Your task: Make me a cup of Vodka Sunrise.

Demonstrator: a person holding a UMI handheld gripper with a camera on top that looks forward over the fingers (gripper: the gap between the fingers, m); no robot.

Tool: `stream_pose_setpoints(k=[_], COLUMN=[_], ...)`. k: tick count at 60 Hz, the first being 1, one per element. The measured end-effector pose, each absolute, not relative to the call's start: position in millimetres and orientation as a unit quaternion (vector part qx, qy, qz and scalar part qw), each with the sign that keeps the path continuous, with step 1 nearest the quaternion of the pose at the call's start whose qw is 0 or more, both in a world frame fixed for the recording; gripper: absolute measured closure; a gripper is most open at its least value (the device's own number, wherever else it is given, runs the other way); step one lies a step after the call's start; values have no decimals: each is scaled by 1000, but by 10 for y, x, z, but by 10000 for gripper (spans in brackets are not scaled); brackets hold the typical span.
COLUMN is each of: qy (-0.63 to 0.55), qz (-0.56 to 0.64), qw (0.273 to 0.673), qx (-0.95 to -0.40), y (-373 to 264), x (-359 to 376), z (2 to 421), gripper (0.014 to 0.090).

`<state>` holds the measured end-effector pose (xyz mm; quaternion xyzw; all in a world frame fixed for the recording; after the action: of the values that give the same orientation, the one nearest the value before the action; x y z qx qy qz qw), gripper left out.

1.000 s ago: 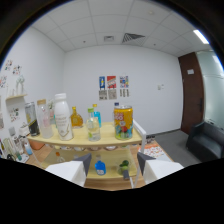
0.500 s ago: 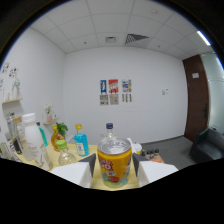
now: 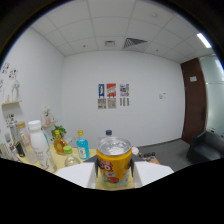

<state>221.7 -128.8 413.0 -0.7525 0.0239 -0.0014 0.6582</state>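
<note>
Gripper view looks across a pale desk (image 3: 75,159) toward a white wall with three small posters (image 3: 113,95). An orange can (image 3: 114,163) with a silver top stands upright right between the jaws (image 3: 114,172), filling the gap; the dark inner faces of the two fingers (image 3: 92,169) sit against its sides, so the jaws are closed on it at about the can's width. All else is placed from that can. Just behind it, a dark blue bottle cap (image 3: 108,133) shows over its rim. To its left stands a small blue bottle (image 3: 82,146) with a yellow cap, and beside that a clear bottle (image 3: 71,158), lower and nearer. Further left is an amber bottle (image 3: 60,144) with green leaves above it, then a tall white bottle (image 3: 37,146) with a white cap. Far left of the can a shelf (image 3: 11,125) holds small items too blurred to name. Well to its right, a dark brown door (image 3: 191,106) and a black seat (image 3: 207,146) stand against the far side of the room.
</note>
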Motion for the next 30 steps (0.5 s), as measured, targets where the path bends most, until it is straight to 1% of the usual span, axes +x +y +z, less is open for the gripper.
stream_pose_setpoints(k=[7, 14, 20, 25, 30], qy=[27, 30, 38, 46, 41], qz=[2, 5, 11, 14, 5], qw=[674, 672, 658, 641, 614], qx=[-738, -740, -752, -766, -789], y=[-1553, -1821, -2007, -2115, -2182], x=[2122, 1987, 1830, 1688, 1526], z=[4296, 4233, 3922, 3554, 3104], gripper=[536, 538, 538, 539, 538])
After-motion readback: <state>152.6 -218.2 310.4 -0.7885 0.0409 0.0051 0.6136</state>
